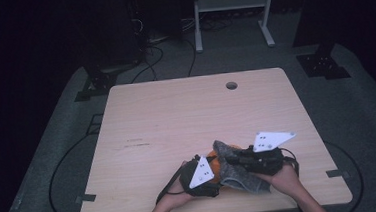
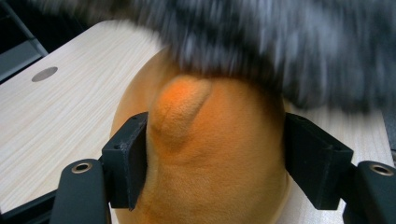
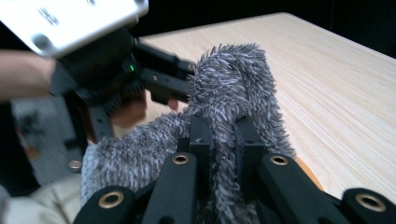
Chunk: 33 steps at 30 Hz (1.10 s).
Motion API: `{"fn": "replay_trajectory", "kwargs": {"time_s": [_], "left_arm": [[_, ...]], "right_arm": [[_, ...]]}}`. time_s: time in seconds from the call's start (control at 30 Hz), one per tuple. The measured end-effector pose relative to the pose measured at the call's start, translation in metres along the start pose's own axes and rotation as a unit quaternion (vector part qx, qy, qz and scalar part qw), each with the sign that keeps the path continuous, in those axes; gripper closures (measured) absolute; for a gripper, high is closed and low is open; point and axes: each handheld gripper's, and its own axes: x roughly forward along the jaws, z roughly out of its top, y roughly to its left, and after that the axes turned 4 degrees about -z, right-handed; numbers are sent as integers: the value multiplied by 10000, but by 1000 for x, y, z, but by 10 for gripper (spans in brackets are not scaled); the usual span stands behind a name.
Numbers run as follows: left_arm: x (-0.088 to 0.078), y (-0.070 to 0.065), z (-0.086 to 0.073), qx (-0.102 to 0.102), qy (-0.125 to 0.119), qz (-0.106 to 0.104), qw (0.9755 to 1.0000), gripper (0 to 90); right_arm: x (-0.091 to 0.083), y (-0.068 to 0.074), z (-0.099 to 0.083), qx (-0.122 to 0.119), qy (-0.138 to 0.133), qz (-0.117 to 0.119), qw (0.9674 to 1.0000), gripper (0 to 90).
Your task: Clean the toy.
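Note:
An orange plush toy [image 2: 187,107] sits between the pads of my left gripper [image 2: 219,157], which press into its sides, so the gripper is shut on it. A grey fuzzy cloth [image 3: 233,79] drapes over the top of the toy, and my right gripper [image 3: 224,140] is shut on a fold of it. In the high view both grippers meet near the table's front edge. There the left gripper [image 1: 214,168] comes from the left, the right gripper [image 1: 231,159] from the right, and the cloth [image 1: 238,176] covers most of the orange toy [image 1: 212,157].
The light wooden table [image 1: 176,112] stretches away beyond the hands, with a round cable hole [image 1: 231,85] near its far edge. Cables lie on the dark floor around it, and a white metal stand [image 1: 231,2] is behind the table.

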Motion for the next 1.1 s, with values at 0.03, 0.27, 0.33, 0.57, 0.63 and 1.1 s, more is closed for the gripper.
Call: {"fn": "replay_trajectory", "kwargs": {"time_s": [0.03,0.27,0.33,0.57,0.63,1.1], "left_arm": [[-1,0,-1,-26,-22,-8,10000,284],[-2,2,-3,-82,-126,-97,9998,280],[-3,4,-3,-97,-176,-141,9997,251],[-3,11,-5,-340,-322,-210,9987,163],[-3,10,-7,-265,-240,-168,9992,164],[-16,15,3,-418,-306,261,9983,357]], "right_arm": [[3,1,0,-66,55,-57,9999,803],[-3,-25,-18,450,62,-204,9988,803],[-5,-29,-21,538,82,-223,9983,802],[-6,-35,-28,661,43,-218,9976,803],[-7,-38,-30,701,52,-251,9972,803],[-26,-53,-32,1139,-226,-75,9932,803]]}}
